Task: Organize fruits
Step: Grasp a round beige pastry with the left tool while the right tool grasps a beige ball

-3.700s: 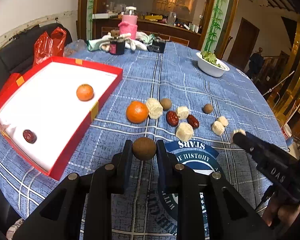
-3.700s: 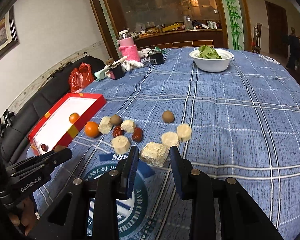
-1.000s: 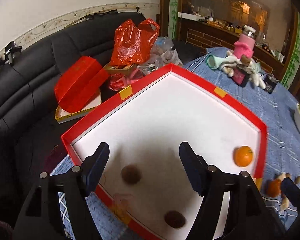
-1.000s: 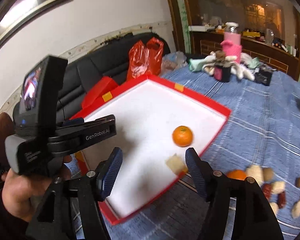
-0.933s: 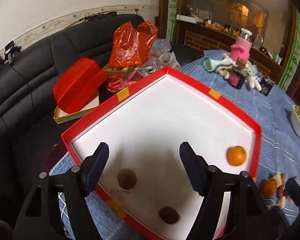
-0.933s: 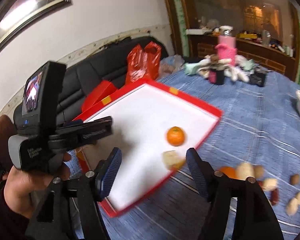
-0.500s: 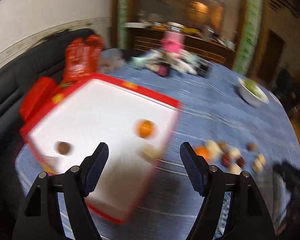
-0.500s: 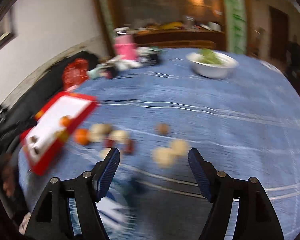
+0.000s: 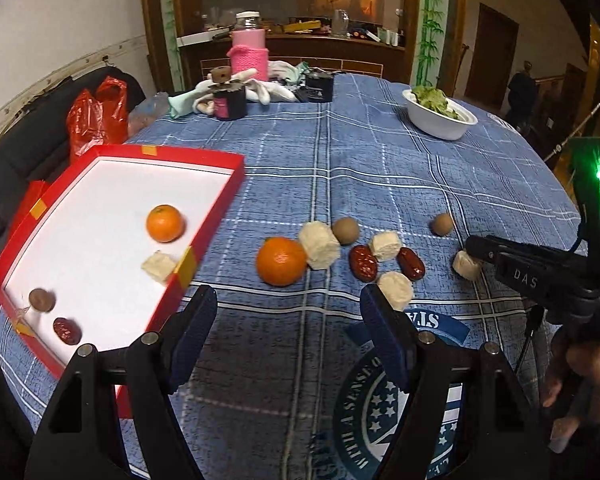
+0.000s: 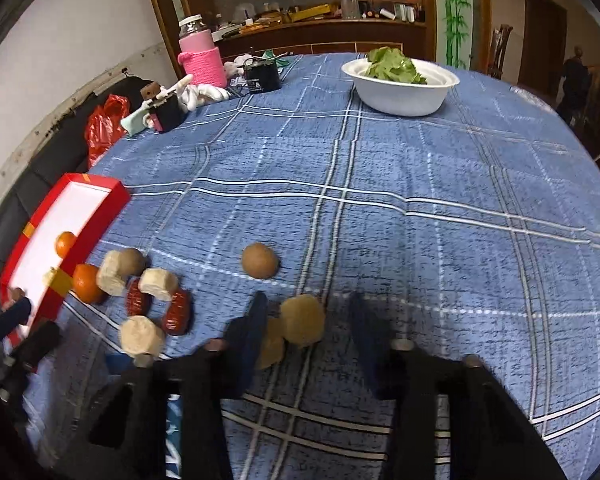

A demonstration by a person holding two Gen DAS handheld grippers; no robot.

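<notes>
The red box (image 9: pixel 216 216) with a white floor holds an orange (image 9: pixel 164 223), a pale chunk (image 9: pixel 159 267), a brown round fruit (image 9: pixel 42 300) and a red date (image 9: pixel 67 331). On the blue checked cloth lie another orange (image 9: pixel 281 261), pale chunks, two red dates and brown round fruits. My left gripper (image 9: pixel 288 320) is open and empty, just in front of the orange. My right gripper (image 10: pixel 308 324) straddles a pale chunk (image 10: pixel 302 320). Its jaws are closing, with a gap still showing on the chunk's right side. The left wrist view shows it as the right gripper (image 9: pixel 476 248).
A white bowl of greens (image 10: pixel 404 96) stands far across the table. A pink-sleeved jar (image 9: pixel 249 56), black jars and white gloves sit at the back. A red bag (image 9: pixel 96 116) lies on the black sofa to the left. A hand (image 9: pixel 580 376) holds the right gripper.
Both grippers have swung away from above the red box to the fruit on the cloth. The right gripper now has a pale chunk between its fingers. The left gripper stays open.
</notes>
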